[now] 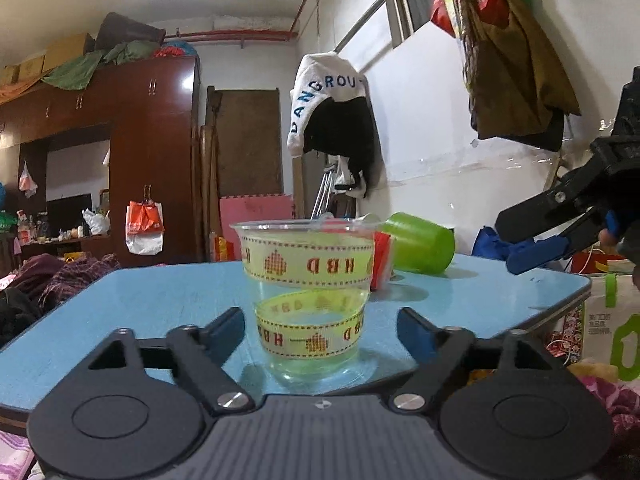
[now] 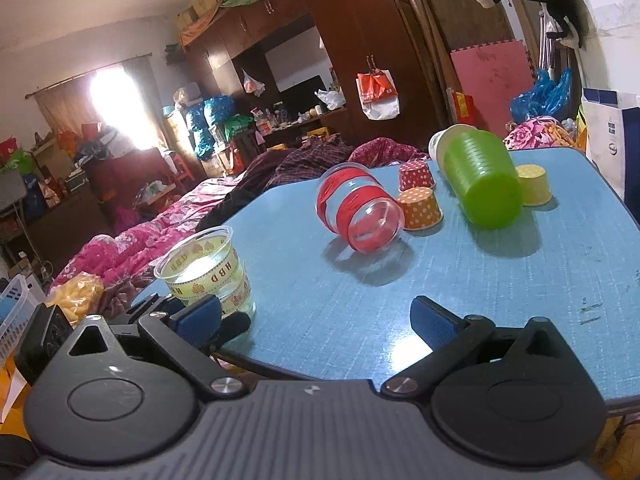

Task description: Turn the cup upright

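Observation:
A clear plastic cup with yellow "HBD" ribbon [image 1: 310, 294] stands upright on the blue table [image 1: 120, 300], between the spread fingers of my left gripper [image 1: 320, 334], which is open and not touching it. The same cup [image 2: 208, 274] shows at the left table edge in the right wrist view. A clear cup with red ribbon [image 2: 358, 210] lies on its side mid-table. A green cup [image 2: 482, 178] lies on its side behind it. My right gripper [image 2: 316, 320] is open and empty over the table's near edge [image 2: 440, 280]; it also shows in the left wrist view [image 1: 560, 232].
Small paper cups stand mouth-down near the fallen cups: red dotted [image 2: 416, 175], orange dotted [image 2: 420, 209], yellow [image 2: 534, 184]. A bed with pink bedding [image 2: 132, 240] lies beyond the table's left side. Bags [image 1: 612, 332] stand by the right edge.

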